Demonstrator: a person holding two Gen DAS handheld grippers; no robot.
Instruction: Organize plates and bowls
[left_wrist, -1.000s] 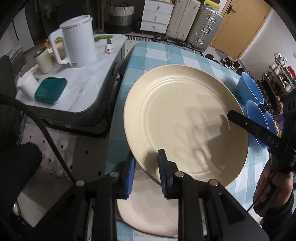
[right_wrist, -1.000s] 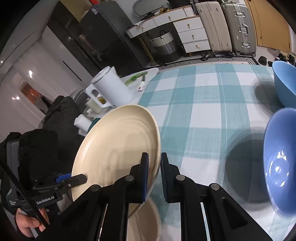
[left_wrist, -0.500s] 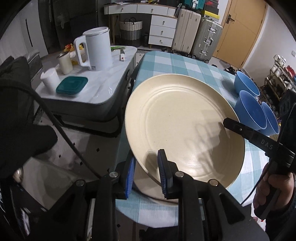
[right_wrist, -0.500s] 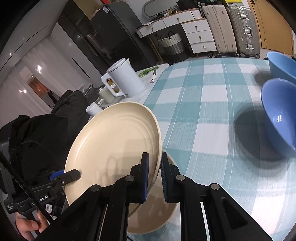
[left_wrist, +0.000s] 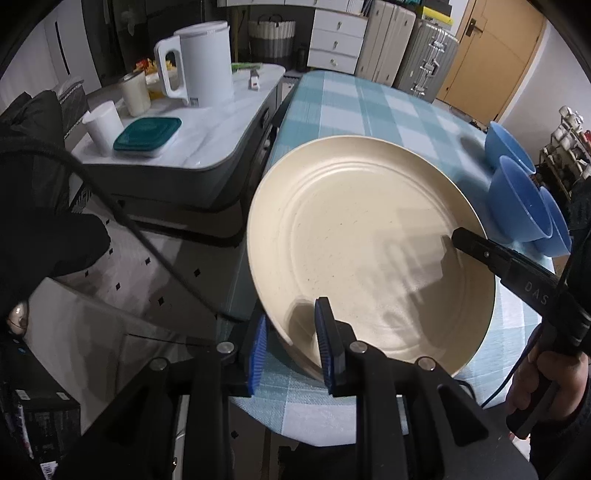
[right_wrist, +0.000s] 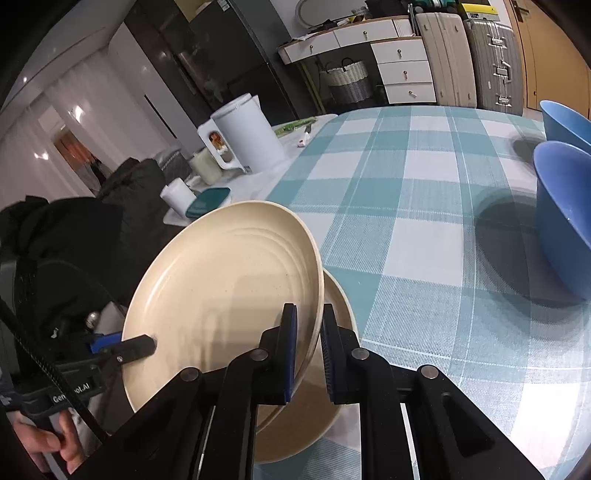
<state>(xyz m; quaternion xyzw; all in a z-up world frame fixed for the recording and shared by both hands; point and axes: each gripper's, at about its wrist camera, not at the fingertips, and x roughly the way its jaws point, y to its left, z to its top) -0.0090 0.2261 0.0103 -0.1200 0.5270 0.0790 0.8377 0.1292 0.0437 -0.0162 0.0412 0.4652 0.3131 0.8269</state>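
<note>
I am carrying the cream plate with both tools at once. The left gripper is pinching its near rim, one blue pad under and one over; the right gripper is pinching the opposite rim in the same way. Both sets of jaws are nearly pressed together, with only the rim's thickness between them.

Compared with a second ago, the plate is sitting lower and closer to the near edge of the desk, and it is now hanging tilted directly over the second cream plate lying flat on the checked cloth. In the left wrist view that lower plate has gone from plain sight to almost fully covered. I judge that stacking is nearly done: what remains is levelling, lowering and letting go.

The blue bowls are standing grouped at the right side, well apart from the plates and not yet handled.

Legible writing: "DAS" on the right tool's arm in the left wrist view; "GenRobot.AI", partly hidden by a cable, on the left tool in the right wrist view. Nothing else is readable.
</note>
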